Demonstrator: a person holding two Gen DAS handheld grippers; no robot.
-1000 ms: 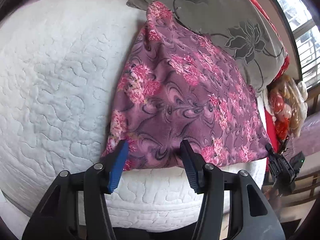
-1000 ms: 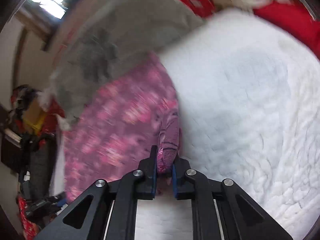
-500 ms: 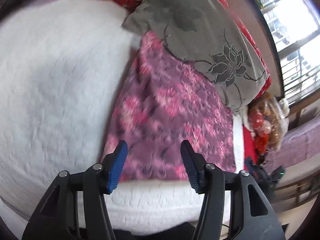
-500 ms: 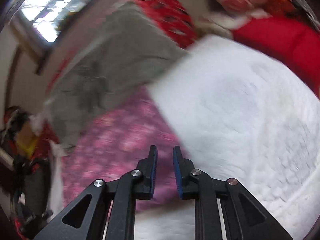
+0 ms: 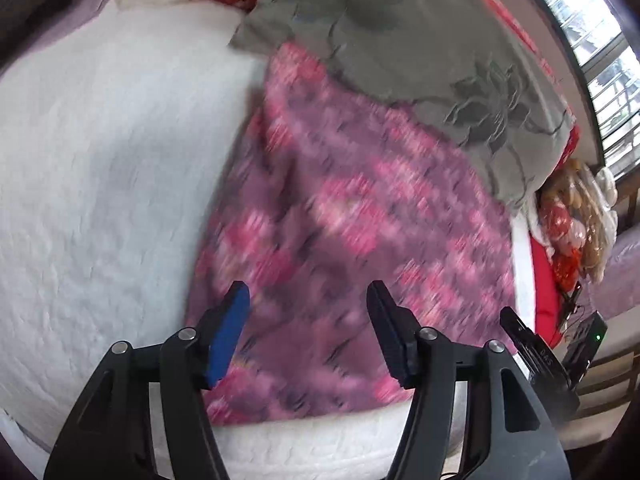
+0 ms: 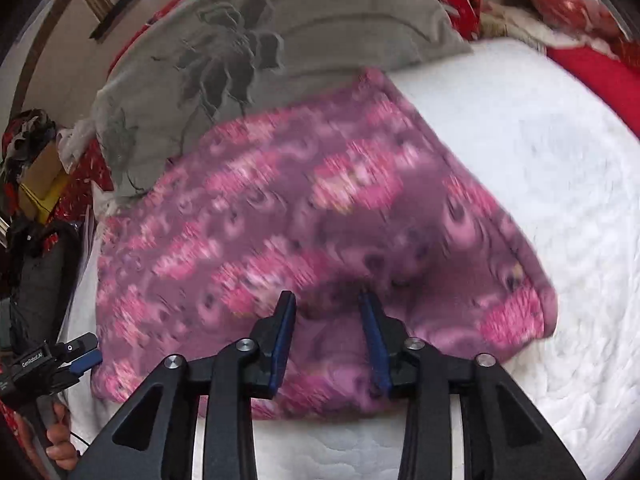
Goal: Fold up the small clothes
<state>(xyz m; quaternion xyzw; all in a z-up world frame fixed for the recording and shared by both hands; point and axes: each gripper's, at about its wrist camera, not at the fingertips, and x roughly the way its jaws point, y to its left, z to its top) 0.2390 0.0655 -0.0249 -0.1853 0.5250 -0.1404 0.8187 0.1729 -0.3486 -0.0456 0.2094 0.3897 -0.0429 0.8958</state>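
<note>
A purple garment with pink flowers [image 5: 352, 216] lies folded flat on the white quilted bed [image 5: 100, 160]. It also shows in the right wrist view [image 6: 320, 216]. My left gripper [image 5: 308, 304] is open and empty, above the garment's near edge. My right gripper [image 6: 326, 304] is open and empty, just above the garment's near part. The left gripper also shows at the left edge of the right wrist view [image 6: 76, 354], and the right gripper at the right edge of the left wrist view [image 5: 532, 344]. Both views are blurred by motion.
A grey pillow with a dark flower print [image 5: 420, 48] lies on the garment's far edge, also in the right wrist view [image 6: 240, 40]. Red bedding [image 6: 592, 72] and bags [image 5: 576, 224] lie beside the bed. A window [image 5: 600, 60] is behind.
My right gripper let go of the garment's corner, opened and now hovers over the flat garment. My left gripper moved forward over the garment's near edge and stayed open.
</note>
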